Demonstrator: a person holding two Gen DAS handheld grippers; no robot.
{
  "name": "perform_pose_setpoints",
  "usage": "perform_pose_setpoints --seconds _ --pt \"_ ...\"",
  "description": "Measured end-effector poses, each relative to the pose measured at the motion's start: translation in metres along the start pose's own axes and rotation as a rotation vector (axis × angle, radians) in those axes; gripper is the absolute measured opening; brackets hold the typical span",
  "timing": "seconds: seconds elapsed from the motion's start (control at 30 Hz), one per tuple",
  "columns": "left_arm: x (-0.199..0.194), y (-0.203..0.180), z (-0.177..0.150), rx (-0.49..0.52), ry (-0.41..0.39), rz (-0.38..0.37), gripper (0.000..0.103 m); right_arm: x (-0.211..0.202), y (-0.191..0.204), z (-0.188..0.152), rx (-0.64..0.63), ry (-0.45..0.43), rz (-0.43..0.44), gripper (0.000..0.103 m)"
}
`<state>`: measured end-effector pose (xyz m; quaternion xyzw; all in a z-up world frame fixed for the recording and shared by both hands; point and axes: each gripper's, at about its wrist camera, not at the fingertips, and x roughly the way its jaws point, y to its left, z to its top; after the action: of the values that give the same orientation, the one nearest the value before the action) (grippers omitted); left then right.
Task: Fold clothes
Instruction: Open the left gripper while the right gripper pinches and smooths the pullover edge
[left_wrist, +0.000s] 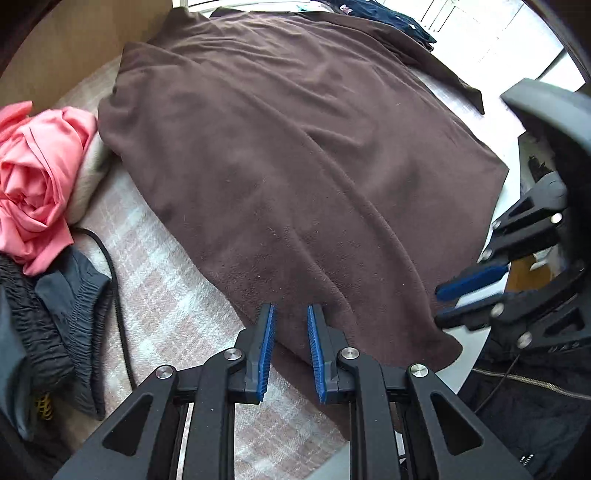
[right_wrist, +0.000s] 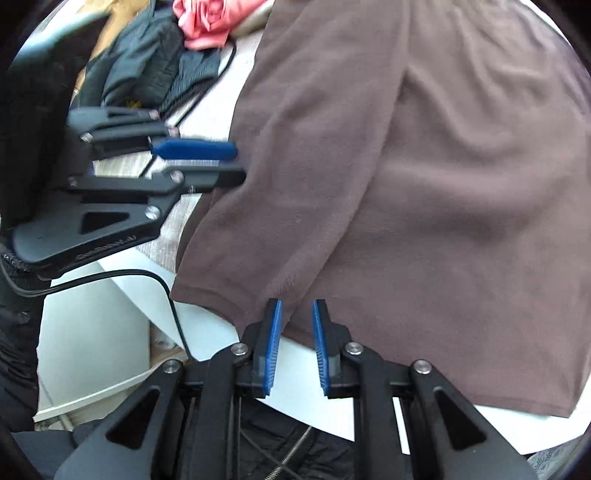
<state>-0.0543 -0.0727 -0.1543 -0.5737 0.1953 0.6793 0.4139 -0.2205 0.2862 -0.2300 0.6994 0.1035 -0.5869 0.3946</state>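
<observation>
A brown fleece garment (left_wrist: 295, 166) lies spread flat over the table, and it fills most of the right wrist view (right_wrist: 424, 184). My left gripper (left_wrist: 291, 314) is open, its fingertips at the garment's near hem with brown cloth showing in the gap. The right wrist view shows it from the side (right_wrist: 236, 164), tips touching the garment's left edge. My right gripper (right_wrist: 297, 306) is open too, straddling the lower hem near the corner. It enters the left wrist view from the right (left_wrist: 441, 301), at the garment's near right corner.
A pink-and-white checked cloth (left_wrist: 166, 295) covers the table, whose white rim (right_wrist: 207, 332) shows below the hem. A crumpled pink garment (left_wrist: 33, 177), dark clothes (left_wrist: 66, 314) and a black cable (left_wrist: 118, 295) lie at the left. Dark blue clothing (left_wrist: 388, 14) sits at the far side.
</observation>
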Motion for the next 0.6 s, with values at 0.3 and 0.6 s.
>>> perform_pose_setpoints --seconds 0.3,0.6 --pt "0.011 -0.002 0.008 0.030 0.011 -0.013 0.018 -0.004 -0.006 0.008 -0.029 0.029 -0.039 0.018" --pt "0.012 0.006 0.008 0.050 0.009 -0.038 0.018 -0.014 -0.013 0.014 -0.013 0.072 -0.041 0.006"
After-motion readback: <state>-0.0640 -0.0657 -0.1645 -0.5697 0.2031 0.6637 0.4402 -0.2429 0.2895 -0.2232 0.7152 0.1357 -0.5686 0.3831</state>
